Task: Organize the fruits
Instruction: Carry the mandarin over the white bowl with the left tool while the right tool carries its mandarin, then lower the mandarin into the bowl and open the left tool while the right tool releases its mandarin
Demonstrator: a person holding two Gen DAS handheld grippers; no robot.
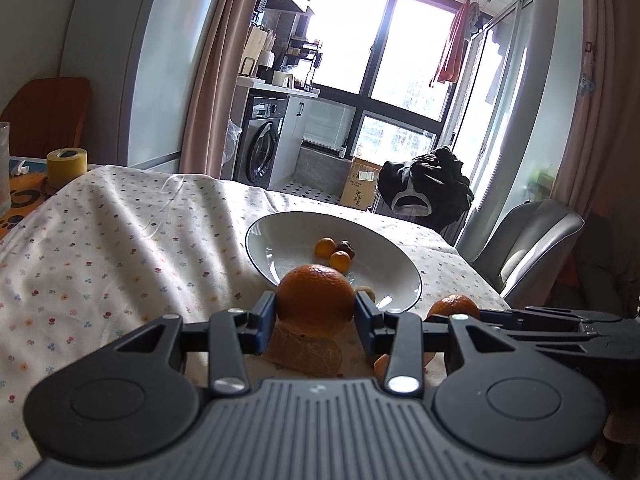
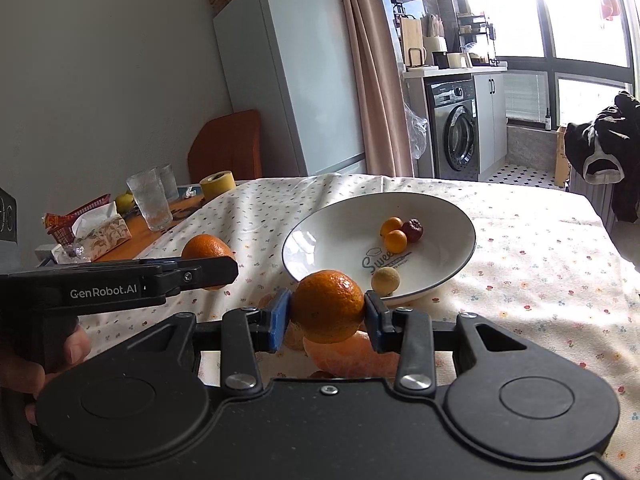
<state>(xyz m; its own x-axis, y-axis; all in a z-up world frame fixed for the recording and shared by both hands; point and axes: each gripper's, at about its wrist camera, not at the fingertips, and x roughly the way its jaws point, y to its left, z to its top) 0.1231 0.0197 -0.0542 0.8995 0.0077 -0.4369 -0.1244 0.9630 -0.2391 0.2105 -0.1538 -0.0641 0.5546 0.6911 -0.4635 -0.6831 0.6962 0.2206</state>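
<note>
My left gripper (image 1: 315,312) is shut on an orange (image 1: 315,300), held just short of the white bowl (image 1: 280,236). My right gripper (image 2: 327,312) is shut on a second orange (image 2: 328,306) at the bowl's (image 2: 452,248) near rim. Inside the bowl lie two small kumquats (image 2: 394,234), a dark red date (image 2: 414,230) and a pale round fruit (image 2: 385,280). Peeled orange pieces (image 2: 344,354) lie on the cloth under the right gripper. In the right wrist view the left gripper (image 2: 224,270) appears from the side with its orange (image 2: 206,246).
A floral tablecloth (image 1: 120,248) covers the table. At the far left stand a yellow tape roll (image 2: 217,184), two glasses (image 2: 150,200) and a tissue box (image 2: 102,232). A grey chair (image 1: 528,240) and a dark garment (image 1: 424,188) are beyond the table's right edge.
</note>
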